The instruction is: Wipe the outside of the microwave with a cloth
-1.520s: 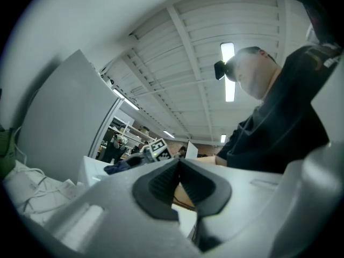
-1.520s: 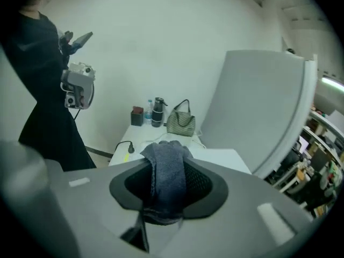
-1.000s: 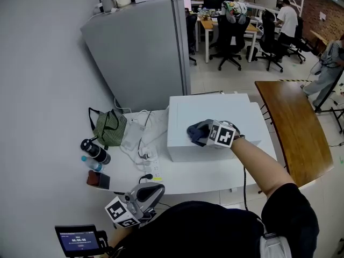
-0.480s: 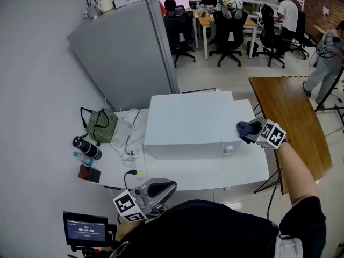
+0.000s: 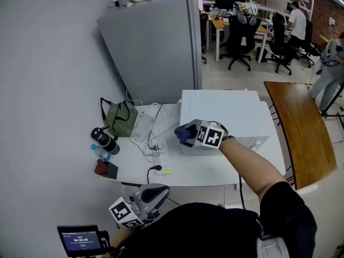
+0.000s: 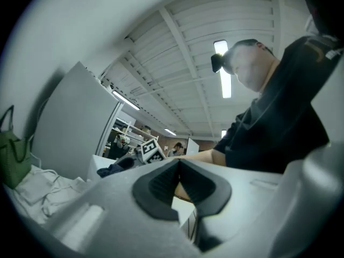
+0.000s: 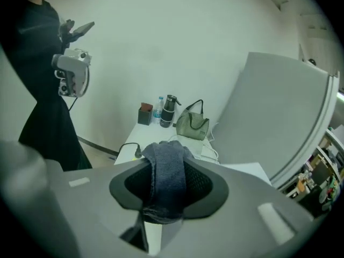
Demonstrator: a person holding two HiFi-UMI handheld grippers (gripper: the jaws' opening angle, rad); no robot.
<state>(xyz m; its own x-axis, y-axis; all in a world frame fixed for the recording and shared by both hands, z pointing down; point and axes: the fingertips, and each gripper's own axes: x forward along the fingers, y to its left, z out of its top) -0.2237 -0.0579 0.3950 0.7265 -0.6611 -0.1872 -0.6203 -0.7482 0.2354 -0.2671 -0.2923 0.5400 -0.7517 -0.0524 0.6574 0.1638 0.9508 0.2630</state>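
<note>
We see the right gripper (image 5: pixel 187 133) shifted to the left corner of the microwave (image 5: pixel 228 109) on the white table (image 5: pixel 204 171). Its view shows the cloth (image 7: pixel 167 176) clamped. The left gripper (image 6: pixel 179 168) has its jaws together.

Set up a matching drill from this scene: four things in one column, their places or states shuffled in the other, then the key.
Things
1. cloth
2. microwave
3. green bag
4. left tool

Places or states
A. held low, off the table, jaws together on nothing
B. white, standing toward the table's right end
C. clamped in the right tool
D. on the table near the black bottle

Pairs: 1-C, 2-B, 3-D, 4-A
</note>
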